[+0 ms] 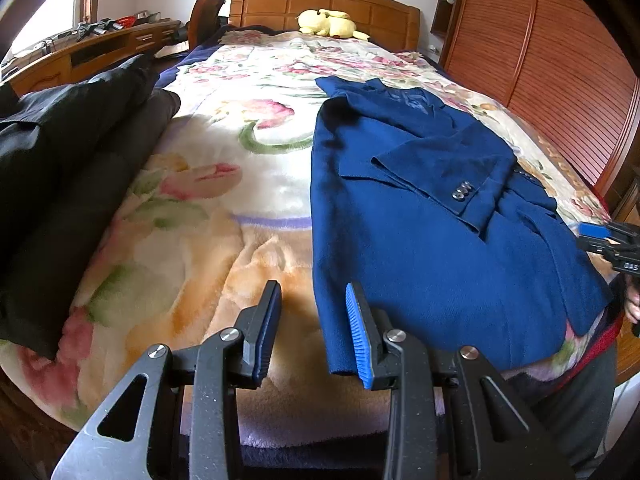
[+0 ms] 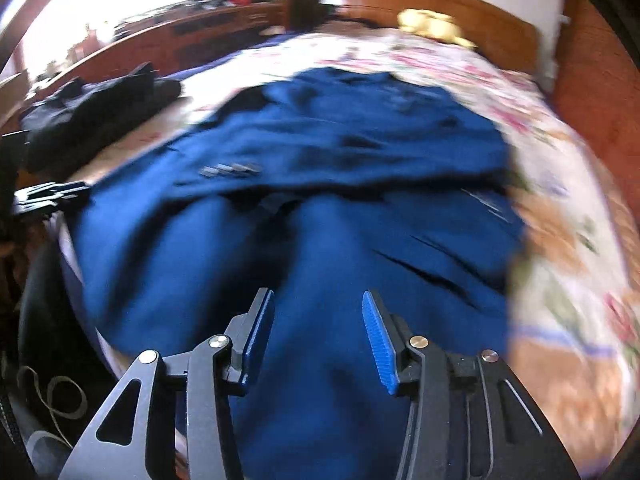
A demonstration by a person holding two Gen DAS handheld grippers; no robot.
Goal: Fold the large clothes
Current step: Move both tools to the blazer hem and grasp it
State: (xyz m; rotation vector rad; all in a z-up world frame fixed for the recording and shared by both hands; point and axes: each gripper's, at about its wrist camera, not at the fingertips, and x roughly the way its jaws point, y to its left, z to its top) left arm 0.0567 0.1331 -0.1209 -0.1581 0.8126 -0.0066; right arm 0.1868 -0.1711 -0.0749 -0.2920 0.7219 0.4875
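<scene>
While blue blazer lies on bed's near right part, hem over near edge, long axis toward headboard | left gripper spread, empty, at hem's left corner | right gripper spread, empty, above hem, nearer.

A wide strip of bare floral blanket runs up the middle of the bed, between the dark clothes heaped along its left edge and the blue jacket spread along the right. At the head edge a yellow plush toy sits against the headboard.
</scene>
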